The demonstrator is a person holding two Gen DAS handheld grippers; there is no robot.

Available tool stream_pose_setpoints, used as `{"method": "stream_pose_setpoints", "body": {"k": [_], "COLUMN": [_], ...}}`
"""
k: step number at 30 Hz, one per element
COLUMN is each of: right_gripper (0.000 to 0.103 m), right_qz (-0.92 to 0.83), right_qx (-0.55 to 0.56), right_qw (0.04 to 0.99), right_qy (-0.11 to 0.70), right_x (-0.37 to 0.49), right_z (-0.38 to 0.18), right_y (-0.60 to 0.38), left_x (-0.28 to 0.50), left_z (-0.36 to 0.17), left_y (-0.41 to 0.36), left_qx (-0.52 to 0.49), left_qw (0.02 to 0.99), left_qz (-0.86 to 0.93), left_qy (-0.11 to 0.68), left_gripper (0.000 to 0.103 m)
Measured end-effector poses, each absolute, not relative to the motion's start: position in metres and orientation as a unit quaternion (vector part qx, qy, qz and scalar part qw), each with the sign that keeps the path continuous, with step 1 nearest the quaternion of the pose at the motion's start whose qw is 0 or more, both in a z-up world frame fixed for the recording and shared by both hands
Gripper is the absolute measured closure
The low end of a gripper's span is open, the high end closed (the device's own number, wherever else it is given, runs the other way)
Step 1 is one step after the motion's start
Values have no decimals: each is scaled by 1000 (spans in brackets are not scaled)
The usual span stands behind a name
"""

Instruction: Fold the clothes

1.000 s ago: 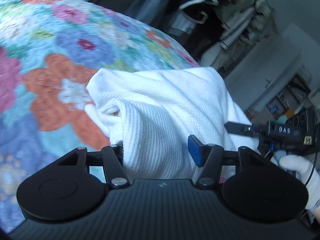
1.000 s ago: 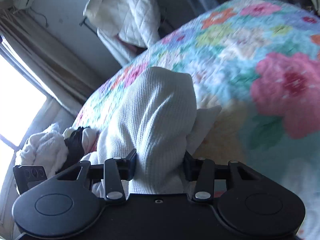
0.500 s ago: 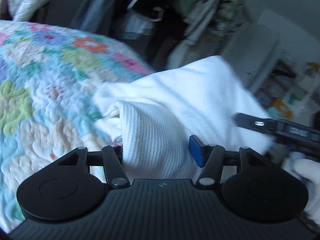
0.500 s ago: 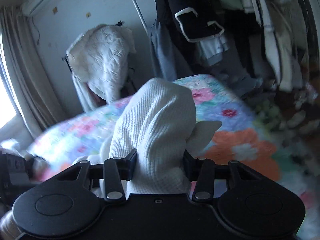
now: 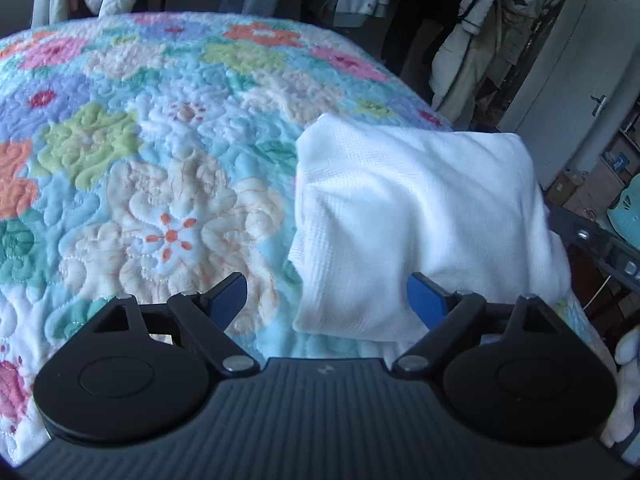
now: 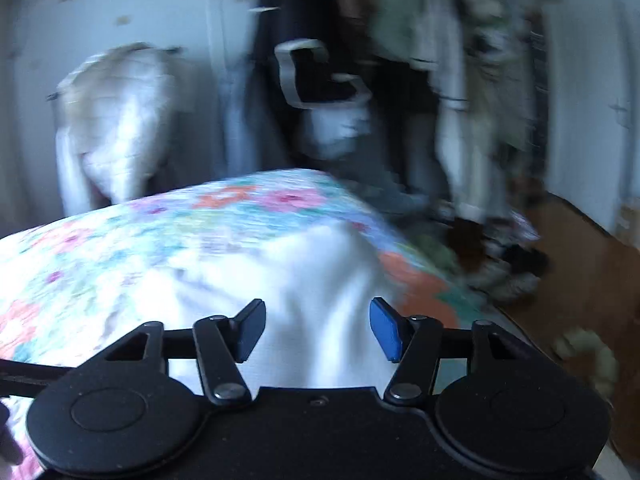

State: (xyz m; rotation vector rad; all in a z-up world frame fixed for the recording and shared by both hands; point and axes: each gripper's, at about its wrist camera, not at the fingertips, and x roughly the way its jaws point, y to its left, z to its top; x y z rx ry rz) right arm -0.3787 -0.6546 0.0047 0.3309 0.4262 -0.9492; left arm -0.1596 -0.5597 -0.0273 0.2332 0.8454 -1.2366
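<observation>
Left gripper (image 5: 326,300) is opening, pads off the white top (image 5: 416,216), which sits right of centre by the quilt's (image 5: 140,160) right edge. Right gripper (image 6: 318,330) is closing around it; blurry, can't tell grip.

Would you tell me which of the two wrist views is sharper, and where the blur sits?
Left wrist view: sharp, with the white garment and floral quilt crisp under fisheye bending. Right wrist view: motion-smeared throughout, hanging clothes streaked, only the gripper's own body crisp.
</observation>
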Motion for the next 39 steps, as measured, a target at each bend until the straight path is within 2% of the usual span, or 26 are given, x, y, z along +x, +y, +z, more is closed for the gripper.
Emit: {"method": "stream_pose_setpoints", "body": {"k": [1,2,4,5,8,16,18,19,21,22,23,27,30,34,39], "right_gripper": [76,88,94,94,95,95,93,88,71,58,55,53,45,43,43], "right_qz": [-449,-451,-447,-443,-431,-424,-421,-418,-407,-406,-408,-413,-417,-428,-418], "right_qx": [170,187,230,252,254,276,286,294,307,300,287,255,238,196,199], "right_qw": [848,837,827,824,828,827,824,823,823,824,826,829,832,835,844], "right_qy": [224,246,250,248,254,246,249,250,251,256,263,277,279,286,269], "right_x": [-375,-374,-382,-387,-394,-390,-385,-385,-390,-393,-394,-405,-417,-427,-433], "right_z": [-2,-12,-31,-40,-40,-44,-37,-32,-23,-18,-14,3,11,19,31], "right_y": [-660,-666,-679,-685,-691,-707,-690,-682,-668,-659,-650,-621,-606,-584,-579], "left_x": [-167,-174,-177,-182,-188,-187,-185,-183,-179,-179,-182,-202,-218,-240,-251], "left_z": [-26,-28,-40,-47,-66,-77,-75,-72,-64,-61,-58,-43,-23,7,26], "left_y": [-560,-562,-584,-590,-605,-619,-618,-617,-609,-604,-599,-570,-544,-506,-485], "left_qx": [113,121,150,167,195,196,196,199,197,202,214,247,241,227,211], "left_qw": [729,730,729,722,721,729,722,713,698,693,691,714,730,740,742], "left_qz": [-562,-559,-537,-532,-520,-516,-520,-524,-526,-522,-519,-516,-519,-534,-547], "left_qy": [374,374,397,409,414,404,413,421,445,454,455,404,373,339,324], "left_gripper": [15,15,15,14,0,0,0,0,0,0,0,0,0,0,0]}}
